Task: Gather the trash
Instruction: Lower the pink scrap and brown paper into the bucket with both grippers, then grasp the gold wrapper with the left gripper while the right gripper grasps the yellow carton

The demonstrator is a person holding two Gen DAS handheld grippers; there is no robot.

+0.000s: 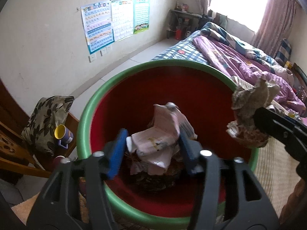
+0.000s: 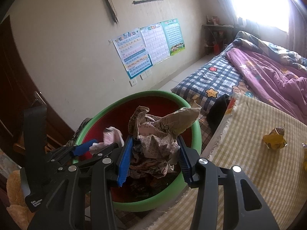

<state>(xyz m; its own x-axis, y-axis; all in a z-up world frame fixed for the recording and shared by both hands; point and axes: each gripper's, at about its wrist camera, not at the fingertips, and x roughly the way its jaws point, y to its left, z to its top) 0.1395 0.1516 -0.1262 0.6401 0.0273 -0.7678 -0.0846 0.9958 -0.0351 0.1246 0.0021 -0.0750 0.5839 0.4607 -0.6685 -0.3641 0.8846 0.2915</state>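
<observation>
While your left gripper (image 1: 152,149) hangs over the bin (image 1: 92,111), its blue pads (image 1: 118,153) stand apart with the pink paper wad (image 1: 163,132) lying between them inside the red bowl of the bin. There's a gap on the left side of that wad, so the jaws are loose, not pinching; on the right side the pad runs close along the paper, and you can't quite tell if it brushes.

Over on your right gripper (image 2: 153,157), it's a firm hold: the pads press both flanks of a crumpled newspaper ball (image 2: 157,140), which hangs above the bin's green rim, on the side nearest the bed (image 2: 220,76).

From the left camera, that same newspaper ball (image 1: 249,113) shows at the bin's right edge, clamped in black jaws.

More trash waits: a yellow wrapper (image 2: 274,139) sits on the striped yellow cloth (image 2: 249,172), well apart from the bin. A yellow-lined cup (image 1: 64,134) rests on the chair (image 1: 17,153) beside the bin.
</observation>
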